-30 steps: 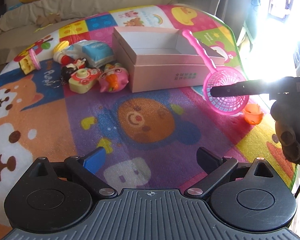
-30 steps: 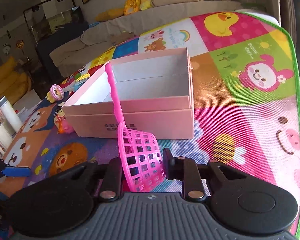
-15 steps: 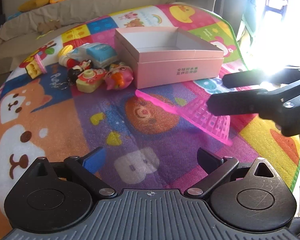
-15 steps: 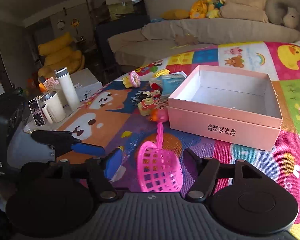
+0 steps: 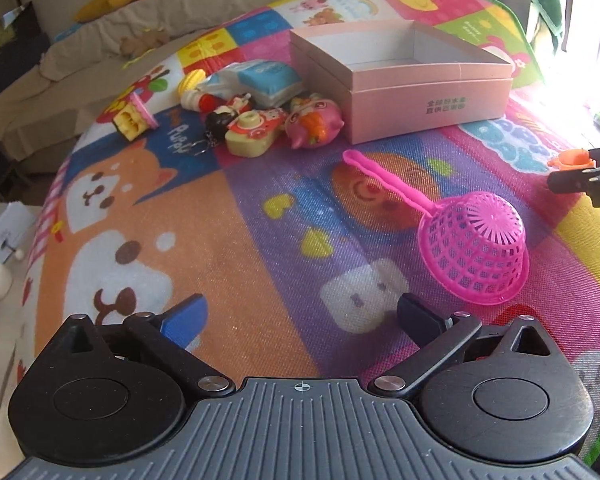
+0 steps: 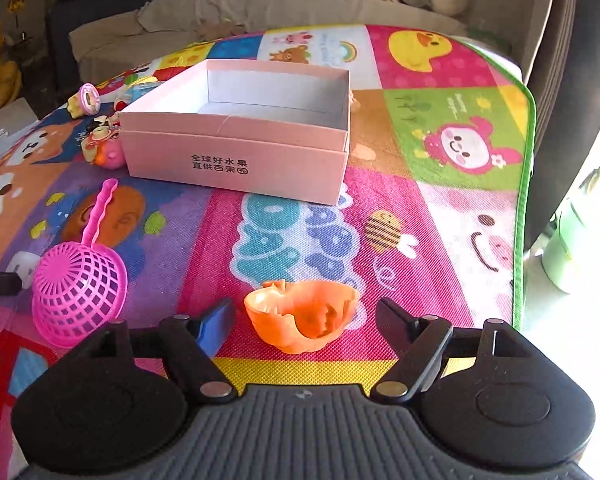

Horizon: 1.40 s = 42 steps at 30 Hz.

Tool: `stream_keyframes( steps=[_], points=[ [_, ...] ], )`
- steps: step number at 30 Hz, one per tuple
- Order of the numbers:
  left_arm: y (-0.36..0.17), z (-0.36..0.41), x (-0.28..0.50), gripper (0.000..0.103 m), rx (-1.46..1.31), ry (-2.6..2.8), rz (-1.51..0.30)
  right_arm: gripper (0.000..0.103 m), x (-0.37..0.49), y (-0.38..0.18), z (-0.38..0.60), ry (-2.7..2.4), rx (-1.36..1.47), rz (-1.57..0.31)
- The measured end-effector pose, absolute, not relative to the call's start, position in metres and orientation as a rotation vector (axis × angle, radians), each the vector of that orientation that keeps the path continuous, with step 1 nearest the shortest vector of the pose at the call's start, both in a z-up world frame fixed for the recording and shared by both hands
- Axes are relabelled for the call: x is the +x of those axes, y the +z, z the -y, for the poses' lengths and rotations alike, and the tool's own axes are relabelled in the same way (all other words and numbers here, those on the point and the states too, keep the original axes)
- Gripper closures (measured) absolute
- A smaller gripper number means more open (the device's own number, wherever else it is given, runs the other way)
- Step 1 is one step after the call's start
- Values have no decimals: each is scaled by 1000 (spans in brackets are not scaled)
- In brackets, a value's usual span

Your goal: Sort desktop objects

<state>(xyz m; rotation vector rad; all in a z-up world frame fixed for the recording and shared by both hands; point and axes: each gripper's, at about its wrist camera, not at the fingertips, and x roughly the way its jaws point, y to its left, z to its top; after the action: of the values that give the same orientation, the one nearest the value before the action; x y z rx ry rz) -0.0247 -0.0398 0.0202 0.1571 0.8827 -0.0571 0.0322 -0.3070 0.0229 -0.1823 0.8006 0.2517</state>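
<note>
Your right gripper stands released astride the orange cup, at 6 o'clock from the pink box. The cup looks like light, thin plastic with a jagged rim; grip its opposite walls gently. Your left gripper is released and empty.

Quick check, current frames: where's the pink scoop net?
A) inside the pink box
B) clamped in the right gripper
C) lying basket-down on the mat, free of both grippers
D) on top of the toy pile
C: the pink scoop net lies dome-up on the mat, handle toward the pink box, while the right gripper stands open around an orange toy instead.
</note>
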Motion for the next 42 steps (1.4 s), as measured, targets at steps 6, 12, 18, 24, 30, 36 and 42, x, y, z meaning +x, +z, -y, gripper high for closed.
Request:
stream_keyframes(
  steps=[6,12,18,24,30,36,42],
  points=[
    [20,39,-24,0,133,-52,-890,47,32,31,292,299,-189,-806],
    [37,42,-29,0,64,-133,-878,47,25,60,274,443,-153,-850],
    [50,62,-25,0,88,-187,-834,47,59,112,254,403,-193,-673],
    [43,57,-23,0,106,-171,-844,30,110,128,238,332,-187,-566],
    [31,34,-25,0,80,-111,-902,13,56,103,220,555,-229,-650],
    [32,30,-37,0,96,-116,-905,13,24,56,192,677,-298,-815],
    [33,29,-40,0,79,-115,-904,37,19,34,173,696,-333,-898]
  ],
)
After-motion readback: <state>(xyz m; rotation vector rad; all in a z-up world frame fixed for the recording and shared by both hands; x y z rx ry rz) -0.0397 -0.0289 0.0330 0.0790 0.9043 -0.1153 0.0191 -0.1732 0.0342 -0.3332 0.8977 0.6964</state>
